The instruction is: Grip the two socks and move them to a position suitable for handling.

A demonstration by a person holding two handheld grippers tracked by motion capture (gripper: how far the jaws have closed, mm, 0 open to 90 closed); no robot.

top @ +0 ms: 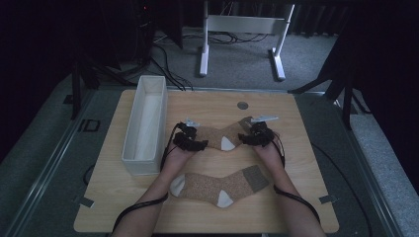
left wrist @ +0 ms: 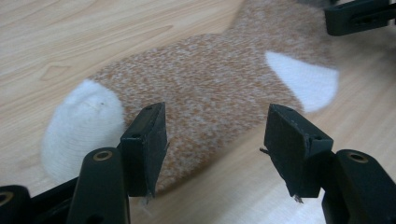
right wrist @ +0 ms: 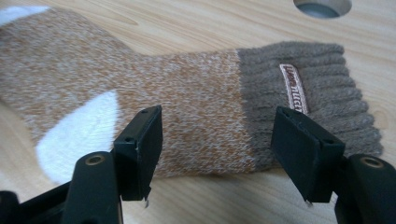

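Two tan speckled socks with white toes and heels lie flat on the wooden table. The far sock [top: 217, 136] stretches between my two grippers. My left gripper [top: 190, 140] stands open over its foot [left wrist: 210, 88], just beside the white toe [left wrist: 84, 121], and its pads are not pressing on the fabric. My right gripper [top: 254, 136] stands open over the leg [right wrist: 187, 93], next to the grey-brown ribbed cuff [right wrist: 327, 88] with its sewn label. The near sock [top: 220, 186] lies untouched between the person's forearms.
A long white open box [top: 146, 123] stands along the table's left side. A round hole [top: 242, 105] sits in the tabletop behind the far sock. Cables trail from both grippers toward the table's front edge. A white frame stands on the floor beyond.
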